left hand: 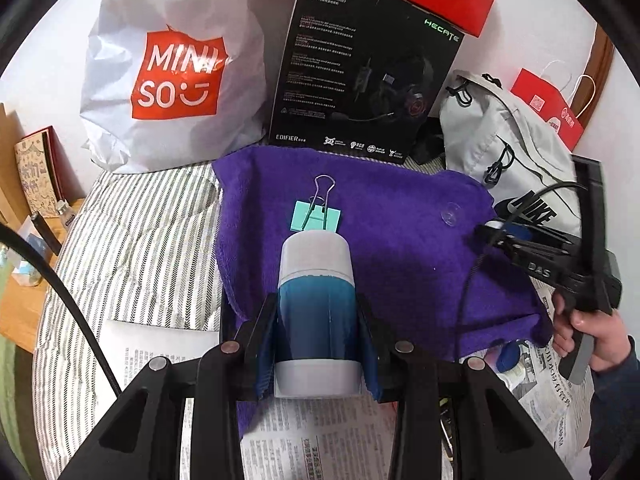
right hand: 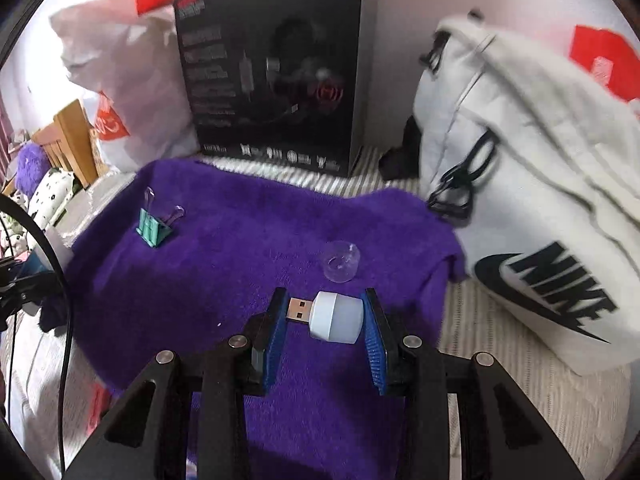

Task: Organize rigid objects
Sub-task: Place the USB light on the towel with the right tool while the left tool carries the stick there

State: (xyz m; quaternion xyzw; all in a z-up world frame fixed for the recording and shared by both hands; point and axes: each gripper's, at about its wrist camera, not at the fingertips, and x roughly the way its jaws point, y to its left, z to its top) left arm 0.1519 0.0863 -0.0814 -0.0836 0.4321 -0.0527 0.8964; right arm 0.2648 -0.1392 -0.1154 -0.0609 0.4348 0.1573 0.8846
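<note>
My left gripper (left hand: 316,312) is shut on a blue and white bottle (left hand: 314,304), held over the purple towel (left hand: 400,248). A teal binder clip (left hand: 318,216) lies on the towel just beyond the bottle and also shows in the right wrist view (right hand: 154,228). My right gripper (right hand: 326,316) is shut on a small white USB lamp (right hand: 332,316), its plug pointing left, above the towel (right hand: 240,260). A clear plastic cap (right hand: 342,266) lies just ahead of it and also shows in the left wrist view (left hand: 450,213). The right gripper (left hand: 540,256) appears at the right of the left view.
A white Miniso bag (left hand: 172,80), a black headset box (left hand: 360,76) and a white Nike bag (right hand: 540,200) stand behind the towel against the wall. Newspaper (left hand: 320,440) lies on the striped sheet (left hand: 132,240) in front. A wooden shelf (left hand: 24,200) is at the left.
</note>
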